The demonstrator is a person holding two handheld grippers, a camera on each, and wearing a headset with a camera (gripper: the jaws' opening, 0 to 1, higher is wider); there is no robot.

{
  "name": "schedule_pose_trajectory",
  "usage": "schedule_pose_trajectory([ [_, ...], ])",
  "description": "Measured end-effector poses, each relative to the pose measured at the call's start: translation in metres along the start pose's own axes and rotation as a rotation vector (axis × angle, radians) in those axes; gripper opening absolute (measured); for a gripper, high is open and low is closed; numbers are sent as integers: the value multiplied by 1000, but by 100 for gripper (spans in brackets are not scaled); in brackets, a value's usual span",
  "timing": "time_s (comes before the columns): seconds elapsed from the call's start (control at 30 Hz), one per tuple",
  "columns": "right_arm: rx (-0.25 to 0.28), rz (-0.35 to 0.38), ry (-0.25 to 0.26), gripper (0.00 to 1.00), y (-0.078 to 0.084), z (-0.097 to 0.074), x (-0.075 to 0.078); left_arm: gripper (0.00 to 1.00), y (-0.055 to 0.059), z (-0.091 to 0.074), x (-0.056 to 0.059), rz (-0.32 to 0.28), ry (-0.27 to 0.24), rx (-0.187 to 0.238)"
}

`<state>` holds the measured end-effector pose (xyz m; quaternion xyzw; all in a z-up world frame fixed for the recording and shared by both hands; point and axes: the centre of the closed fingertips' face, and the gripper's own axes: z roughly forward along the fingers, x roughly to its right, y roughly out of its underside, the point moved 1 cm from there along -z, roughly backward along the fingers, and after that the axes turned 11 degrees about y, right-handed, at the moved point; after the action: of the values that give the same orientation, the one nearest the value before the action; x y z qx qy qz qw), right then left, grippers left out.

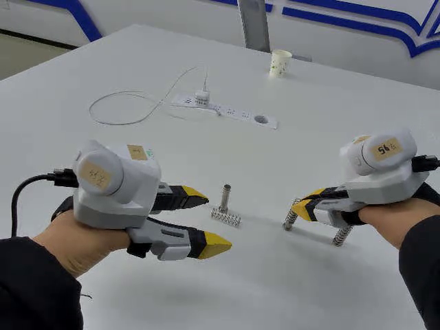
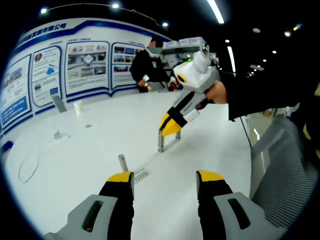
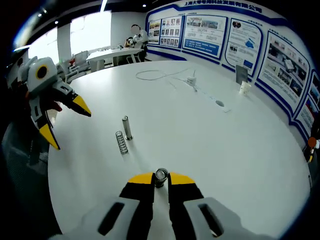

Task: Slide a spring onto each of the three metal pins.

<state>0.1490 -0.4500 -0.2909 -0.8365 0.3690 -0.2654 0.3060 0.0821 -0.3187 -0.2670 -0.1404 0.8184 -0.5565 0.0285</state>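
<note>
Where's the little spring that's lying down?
In the head view, the loose spring lies flat at the foot of the bare upright pin, just ahead of the open left gripper.

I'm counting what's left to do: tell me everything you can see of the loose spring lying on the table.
The small coiled silvery metal spring lies on its side on the white table, at the foot of the bare upright grey metal pin; whether they touch is unclear. Nothing holds it.
</note>
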Motion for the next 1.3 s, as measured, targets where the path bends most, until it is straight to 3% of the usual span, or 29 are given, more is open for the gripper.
schedule_pose_trajectory([
  [0.3, -22, 1, -5, 12, 8, 6, -2, 51, 0, 1, 1, 1, 1, -3],
  [0.7, -10, -14, -4, 15, 8, 6, -3, 51, 0, 0, 0, 1, 1, -2],
  [1.0, -6, -7, 2, 17, 14, 0, -4, 51, -1, 0, 1, 3, 2, 1],
  [1.3, 5, -6, -6, 17, 17, -12, -15, 52, -1, 0, 1, 7, 3, -1],
])
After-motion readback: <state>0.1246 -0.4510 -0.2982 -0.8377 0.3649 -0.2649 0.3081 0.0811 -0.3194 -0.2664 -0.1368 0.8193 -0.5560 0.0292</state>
